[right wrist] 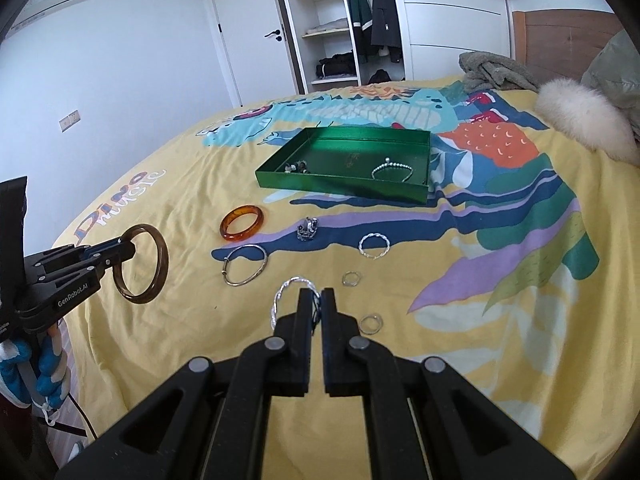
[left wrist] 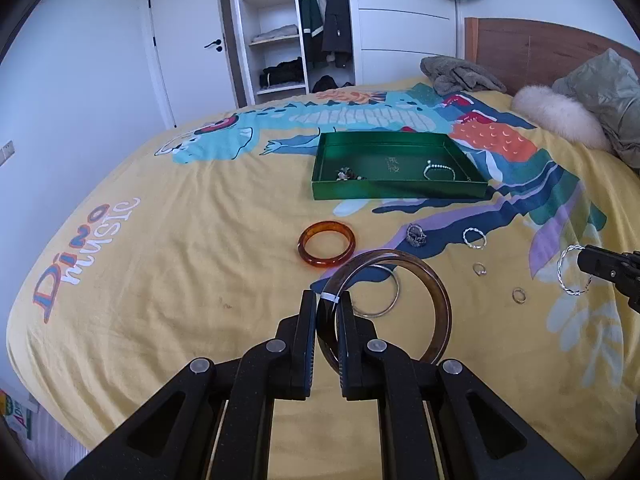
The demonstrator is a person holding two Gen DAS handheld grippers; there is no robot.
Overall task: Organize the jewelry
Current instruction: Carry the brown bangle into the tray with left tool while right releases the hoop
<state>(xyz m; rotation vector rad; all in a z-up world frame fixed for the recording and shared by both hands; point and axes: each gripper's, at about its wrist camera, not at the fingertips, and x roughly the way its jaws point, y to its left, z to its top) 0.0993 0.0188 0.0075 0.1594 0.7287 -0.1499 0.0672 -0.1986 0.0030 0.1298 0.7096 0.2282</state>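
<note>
My left gripper (left wrist: 327, 300) is shut on a dark brown bangle (left wrist: 438, 300), held above the bed; both also show in the right wrist view, the gripper (right wrist: 120, 254) and the bangle (right wrist: 160, 264). My right gripper (right wrist: 316, 300) is shut on a twisted silver bangle (right wrist: 280, 300), also seen in the left wrist view (left wrist: 568, 276). A green tray (left wrist: 400, 192) (right wrist: 340, 186) holds a bead bracelet (left wrist: 438, 170) and a small charm piece (left wrist: 348, 175). An amber bangle (left wrist: 326, 244) (right wrist: 242, 223), a thin silver bangle (right wrist: 244, 266), a second twisted silver bangle (right wrist: 374, 246), a brooch (right wrist: 307, 229) and two rings (right wrist: 352, 279) (right wrist: 371, 323) lie on the bedspread.
The yellow dinosaur bedspread (left wrist: 160, 280) covers the bed. A grey towel (left wrist: 460, 74), a fur-trimmed jacket (left wrist: 560, 116) and the wooden headboard (left wrist: 532, 46) are at the far right. An open wardrobe (left wrist: 296, 28) and a door (left wrist: 188, 48) stand beyond the bed.
</note>
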